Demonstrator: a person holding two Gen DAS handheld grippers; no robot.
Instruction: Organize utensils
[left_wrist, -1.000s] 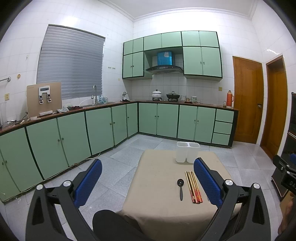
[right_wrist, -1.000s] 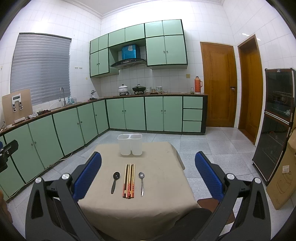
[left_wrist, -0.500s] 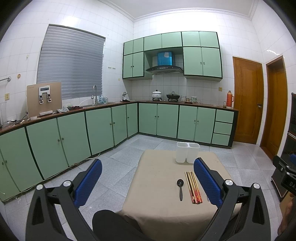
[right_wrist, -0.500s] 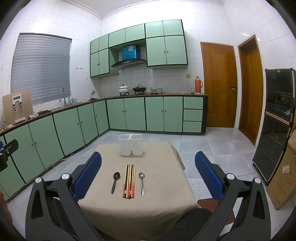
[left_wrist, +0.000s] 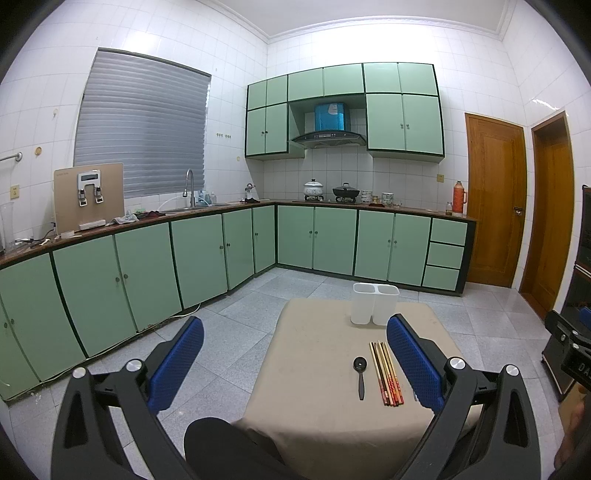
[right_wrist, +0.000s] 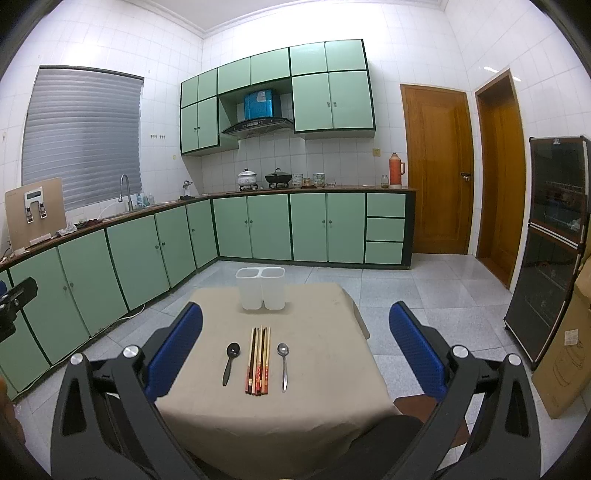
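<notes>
A small table (right_wrist: 314, 369) with a beige cloth carries a black spoon (right_wrist: 229, 362), a bundle of chopsticks (right_wrist: 258, 360) and a silver spoon (right_wrist: 283, 363), side by side. Behind them stands a white two-compartment holder (right_wrist: 260, 288), with nothing seen sticking out. My right gripper (right_wrist: 295, 350) hangs open above the near edge, nothing between its blue pads. My left gripper (left_wrist: 295, 354) is open too, off the table's left side. From there I see the black spoon (left_wrist: 359, 374), chopsticks (left_wrist: 386, 373) and holder (left_wrist: 375, 303); its right finger hides the silver spoon.
Green base cabinets (right_wrist: 147, 254) run along the left and back walls, grey tile floor around the table (left_wrist: 332, 387). A dark glass-door cabinet (right_wrist: 550, 254) and a cardboard box (right_wrist: 565, 354) stand at the right. A dark-clothed knee (left_wrist: 229, 446) shows below.
</notes>
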